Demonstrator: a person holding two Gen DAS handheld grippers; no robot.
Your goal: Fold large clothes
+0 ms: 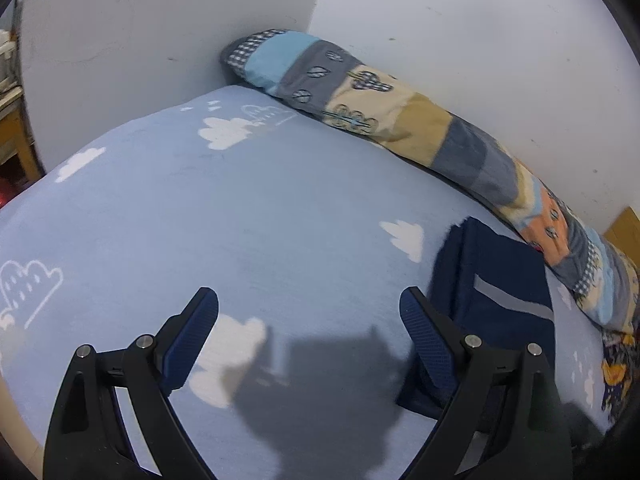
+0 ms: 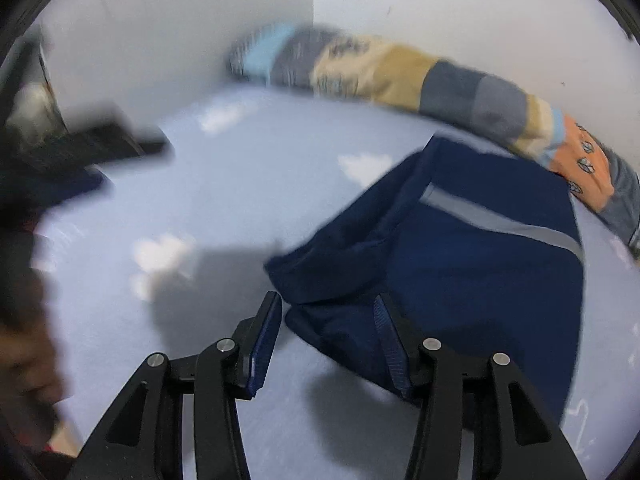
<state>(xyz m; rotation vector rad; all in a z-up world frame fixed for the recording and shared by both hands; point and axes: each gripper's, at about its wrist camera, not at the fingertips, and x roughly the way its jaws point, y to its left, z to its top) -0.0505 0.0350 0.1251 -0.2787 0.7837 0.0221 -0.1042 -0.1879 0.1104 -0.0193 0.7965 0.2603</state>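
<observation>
A folded navy garment with a grey stripe (image 2: 460, 248) lies on the light blue cloud-print bed sheet (image 2: 248, 184). It also shows in the left wrist view (image 1: 496, 288) at the right. My left gripper (image 1: 308, 308) is open and empty above the sheet, its right finger beside the garment's left edge. My right gripper (image 2: 328, 312) is open over the garment's near left corner, with the cloth's edge lying between the jaws. The other gripper appears blurred in the right wrist view (image 2: 104, 144) at the far left.
A long patchwork bolster (image 1: 400, 120) lies along the white wall (image 1: 460, 40) at the back and right of the bed. It also shows in the right wrist view (image 2: 440, 80). Wooden furniture (image 1: 16, 136) stands past the bed's left edge.
</observation>
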